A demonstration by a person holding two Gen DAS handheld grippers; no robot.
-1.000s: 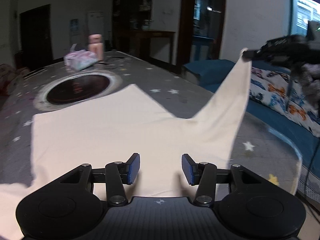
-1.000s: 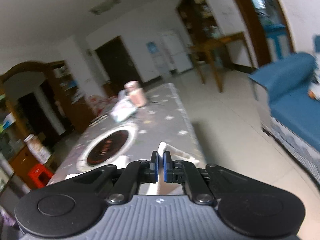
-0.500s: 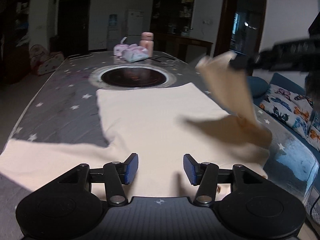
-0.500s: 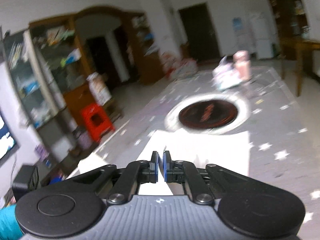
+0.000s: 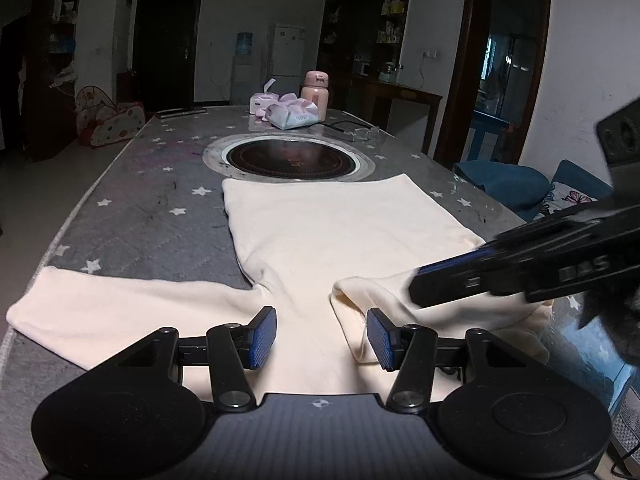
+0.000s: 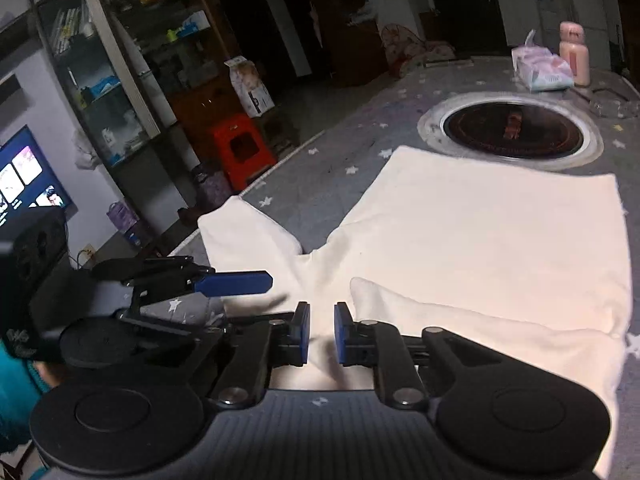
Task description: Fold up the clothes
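A cream long-sleeved shirt (image 5: 340, 224) lies flat on the grey star-patterned table (image 5: 152, 224). One sleeve (image 5: 100, 304) stretches out to the left. The other sleeve (image 6: 460, 320) lies folded across the shirt's lower body, its cuff near the middle. My left gripper (image 5: 322, 336) hovers open just above the shirt's near edge, nothing between its fingers. My right gripper (image 6: 322, 334) is low over the shirt beside the folded sleeve's cuff, its pads a narrow gap apart and empty. It reaches in from the right (image 5: 424, 288) in the left wrist view.
A round inset hotplate (image 5: 290, 156) sits just beyond the shirt. Tissue packs (image 5: 294, 114), a pink bottle (image 5: 316, 94) and glasses (image 5: 360, 130) stand at the far end. A blue sofa (image 5: 504, 184) lies right of the table, a red stool (image 6: 240, 148) left.
My right gripper carried the raised sleeve down and across onto the shirt body, then opened and let it go. My left gripper stayed open near the shirt's near edge.
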